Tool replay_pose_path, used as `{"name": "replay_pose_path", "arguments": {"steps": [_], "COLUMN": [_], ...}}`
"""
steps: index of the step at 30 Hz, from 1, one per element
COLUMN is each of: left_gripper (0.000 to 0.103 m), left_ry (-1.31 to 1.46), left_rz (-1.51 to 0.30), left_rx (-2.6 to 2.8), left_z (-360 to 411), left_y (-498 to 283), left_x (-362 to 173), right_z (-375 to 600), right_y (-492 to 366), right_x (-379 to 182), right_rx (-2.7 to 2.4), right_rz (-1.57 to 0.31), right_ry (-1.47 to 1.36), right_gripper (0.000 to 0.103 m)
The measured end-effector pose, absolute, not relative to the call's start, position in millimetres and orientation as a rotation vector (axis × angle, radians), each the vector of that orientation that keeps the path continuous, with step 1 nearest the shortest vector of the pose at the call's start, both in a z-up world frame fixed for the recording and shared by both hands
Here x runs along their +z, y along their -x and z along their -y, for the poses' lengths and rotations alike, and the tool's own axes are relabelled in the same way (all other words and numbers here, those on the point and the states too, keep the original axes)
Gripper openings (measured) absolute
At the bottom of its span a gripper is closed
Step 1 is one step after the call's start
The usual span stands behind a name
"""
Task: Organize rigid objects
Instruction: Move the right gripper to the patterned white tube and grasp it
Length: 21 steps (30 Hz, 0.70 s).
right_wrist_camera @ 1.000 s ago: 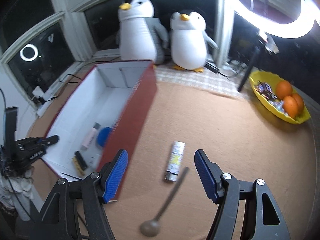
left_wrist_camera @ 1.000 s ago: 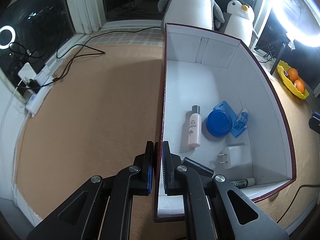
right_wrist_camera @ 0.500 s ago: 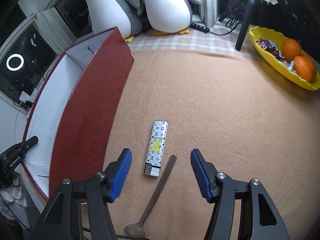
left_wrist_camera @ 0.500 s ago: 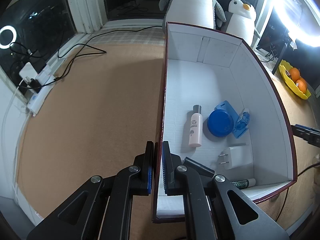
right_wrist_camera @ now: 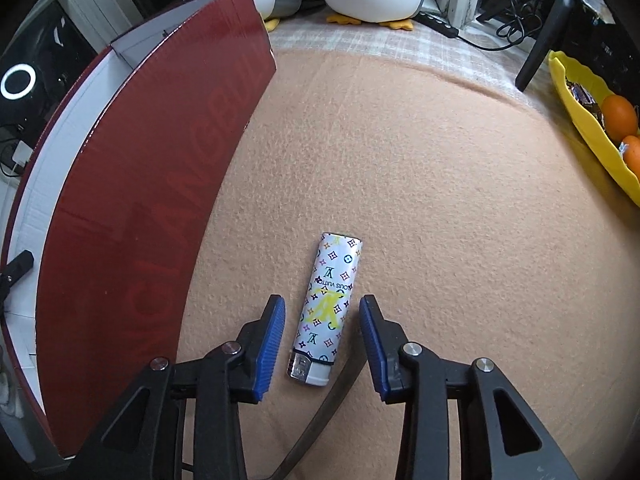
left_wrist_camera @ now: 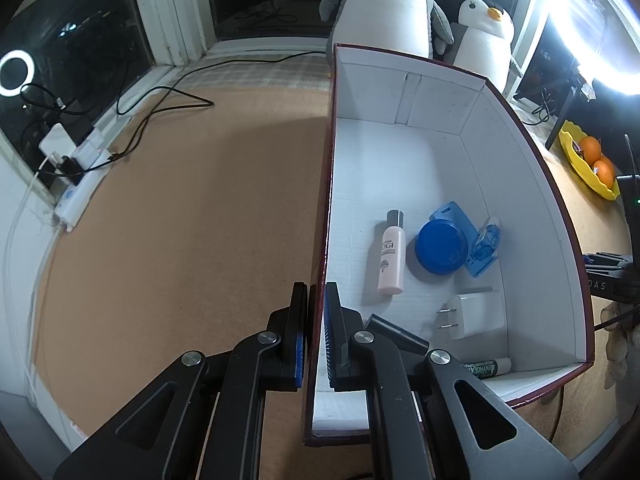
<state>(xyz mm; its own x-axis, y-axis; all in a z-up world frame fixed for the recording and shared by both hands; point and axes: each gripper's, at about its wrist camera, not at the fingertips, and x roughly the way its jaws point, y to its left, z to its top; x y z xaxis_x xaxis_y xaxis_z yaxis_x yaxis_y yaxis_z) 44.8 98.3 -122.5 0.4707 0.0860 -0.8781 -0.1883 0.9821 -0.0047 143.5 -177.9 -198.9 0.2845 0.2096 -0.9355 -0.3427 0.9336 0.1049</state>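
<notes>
Patterned lighter [right_wrist_camera: 329, 305] lies flat on the tan surface [right_wrist_camera: 440, 200] beside the red box [right_wrist_camera: 152, 168]; looks light, stiff and glossy-slick, so grip mid-body across the long sides. Right hand-held gripper [right_wrist_camera: 322, 338] has just been closing, jaws astride the lighter, not yet touching; left hand-held gripper [left_wrist_camera: 316, 332] is clamped on the box wall.

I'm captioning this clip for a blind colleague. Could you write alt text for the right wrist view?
The right gripper, jaws closing but not yet touching, straddles a patterned lighter lying on a tan blanket. A red box stands to its left, a dark utensil handle lies beside the lighter.
</notes>
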Motion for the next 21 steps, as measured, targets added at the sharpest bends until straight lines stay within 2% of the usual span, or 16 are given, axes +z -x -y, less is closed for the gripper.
{"name": "replay_pose_path", "arguments": {"steps": [7, 21], "left_gripper": [0.006, 0.006], "left_ry": [0.104, 0.108], "left_rz": [-1.068, -1.066], "left_rx": [0.170, 0.184], "left_z": [-98, -100], "left_y": [-44, -42], "left_x": [-122, -122], "right_z": [171, 176], "right_y": [-147, -147], "right_x": [-204, -205], "right_rx": [0.364, 0.373], "right_rz": [-1.240, -1.224], "right_ry": [0.180, 0.151], "right_gripper": [0.024, 0.021]}}
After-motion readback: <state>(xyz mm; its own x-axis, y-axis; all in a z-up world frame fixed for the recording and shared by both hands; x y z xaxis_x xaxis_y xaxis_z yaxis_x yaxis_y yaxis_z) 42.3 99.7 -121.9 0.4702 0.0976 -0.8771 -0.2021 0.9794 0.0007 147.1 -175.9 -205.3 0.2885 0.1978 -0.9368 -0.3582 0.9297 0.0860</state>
